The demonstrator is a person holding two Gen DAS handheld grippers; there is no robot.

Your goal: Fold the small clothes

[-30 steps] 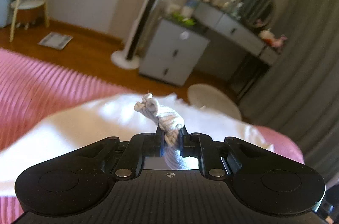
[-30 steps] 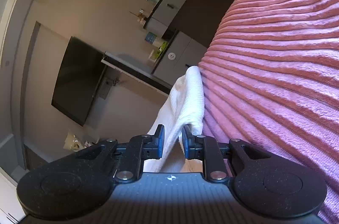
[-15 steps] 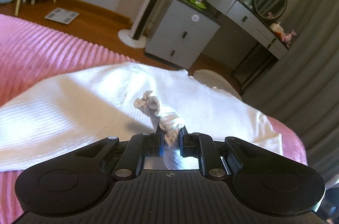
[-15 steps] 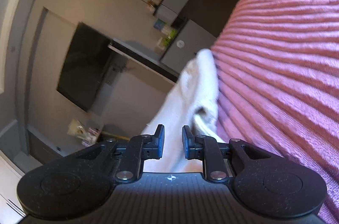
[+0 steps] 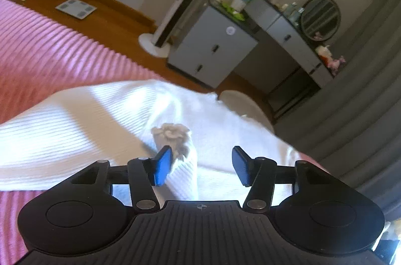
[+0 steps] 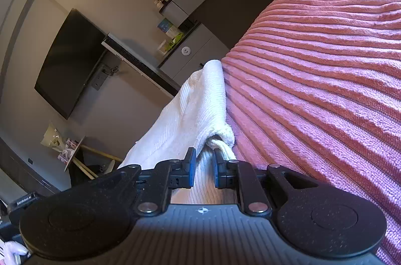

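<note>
A white ribbed garment lies spread on the pink corduroy bed cover. My left gripper hovers low over it and its jaws are opening. A bunched grey-white corner of the garment stands loose beside the left blue pad, and no pad presses on it. In the right wrist view the same garment runs in a folded ridge along the bed cover. My right gripper is closing tighter on a gathered edge of the cloth, which fills the gap between its pads.
Beyond the bed's edge stand a grey drawer cabinet, a dressing table with a round mirror, a tower fan base and a round stool. A grey curtain hangs at right. A dark TV is on the wall.
The left jaws have sprung apart and let go of the bunched corner, which now rests on the garment. The left gripper sank a little. The right jaws narrowed on the cloth edge.
</note>
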